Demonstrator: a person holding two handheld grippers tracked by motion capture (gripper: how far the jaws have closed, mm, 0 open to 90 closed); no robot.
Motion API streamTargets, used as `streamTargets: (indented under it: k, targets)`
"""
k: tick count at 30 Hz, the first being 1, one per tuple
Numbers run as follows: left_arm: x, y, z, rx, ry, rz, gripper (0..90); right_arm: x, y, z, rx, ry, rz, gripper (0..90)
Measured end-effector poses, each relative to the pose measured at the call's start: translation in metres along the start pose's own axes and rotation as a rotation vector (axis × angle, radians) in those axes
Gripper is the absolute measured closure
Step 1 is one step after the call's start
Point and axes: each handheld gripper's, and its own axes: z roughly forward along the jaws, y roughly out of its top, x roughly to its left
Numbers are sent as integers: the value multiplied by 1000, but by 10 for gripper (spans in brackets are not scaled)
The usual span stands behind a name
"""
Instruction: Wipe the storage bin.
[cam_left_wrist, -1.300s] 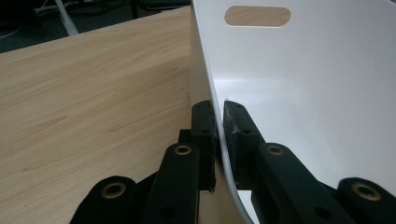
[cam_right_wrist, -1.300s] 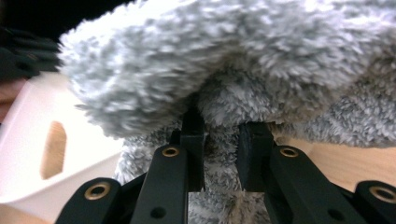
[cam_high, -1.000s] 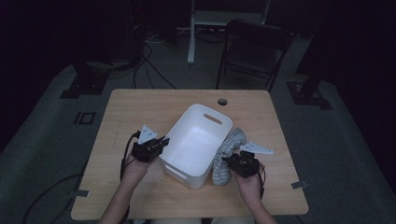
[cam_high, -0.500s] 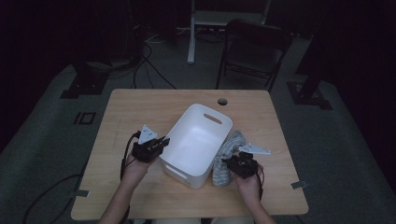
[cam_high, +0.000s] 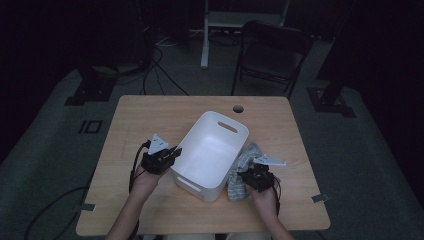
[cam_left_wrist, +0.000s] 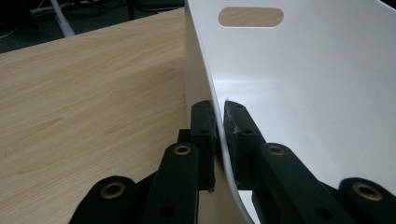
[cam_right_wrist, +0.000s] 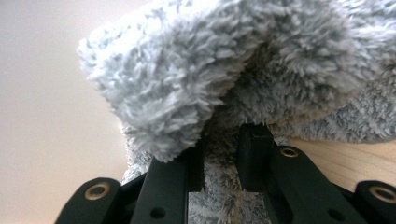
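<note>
A white plastic bin (cam_high: 215, 150) with slot handles stands tilted on the wooden table (cam_high: 150, 115). My left gripper (cam_high: 170, 154) is shut on the bin's left wall; in the left gripper view the thin white wall (cam_left_wrist: 303, 93) runs between the two jaws of the left gripper (cam_left_wrist: 218, 126). A fluffy grey cloth (cam_high: 244, 167) lies bunched against the bin's right side. My right gripper (cam_high: 252, 177) is shut on that cloth. In the right gripper view the cloth (cam_right_wrist: 187, 79) bulges over the right gripper (cam_right_wrist: 222, 154), with pile squeezed between the jaws.
The bin's pale outer wall (cam_right_wrist: 46, 93) stands close on the left of the right gripper view. A round cable hole (cam_high: 238, 108) sits at the table's far edge. A dark folding chair (cam_high: 272, 55) and floor cables (cam_high: 160, 65) lie beyond the table.
The right gripper has shifted slightly left and down with the cloth, closer to the bin. The left gripper has kept its hold on the bin wall.
</note>
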Motion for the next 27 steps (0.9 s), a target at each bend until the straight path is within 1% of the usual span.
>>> streamTargets:
  k: [5, 13, 15, 17, 18, 19, 20, 21, 23, 25, 26, 27]
  targets:
    - [-1, 0, 0, 1, 2, 2, 828, -2, -3, 5, 19, -5, 1, 757]
    - [-1, 0, 0, 3, 4, 3, 827, -8, -10, 18, 80, -16, 7, 759]
    - [0, 0, 0, 0, 4, -5, 822, -8, -11, 19, 86, -17, 8, 758]
    - [-1, 0, 0, 3, 10, -2, 822, -8, -11, 18, 86, -18, 11, 759]
    - [-1, 0, 0, 0, 13, -8, 822, -8, -10, 18, 89, -19, 6, 759]
    - [-1, 0, 0, 1, 16, -4, 822, -9, -9, 17, 92, -19, 1, 759]
    - [0, 0, 0, 1, 16, -5, 816, -9, -8, 16, 89, -17, -2, 759]
    - [1, 0, 1, 1, 5, -20, 807, -10, -8, 15, 85, -17, -3, 759]
    - [1, 1, 0, 6, 8, -19, 801, -9, -5, 10, 71, -12, 2, 759]
    - [2, 1, 0, 10, -14, -28, 768, -8, -1, 4, 53, -12, -8, 758]
    - [3, 1, 0, 16, -29, -39, 751, -7, 2, -1, 39, -8, -11, 758]
    - [3, 1, -1, 18, -38, -39, 722, -7, 4, -6, 25, -5, -16, 758]
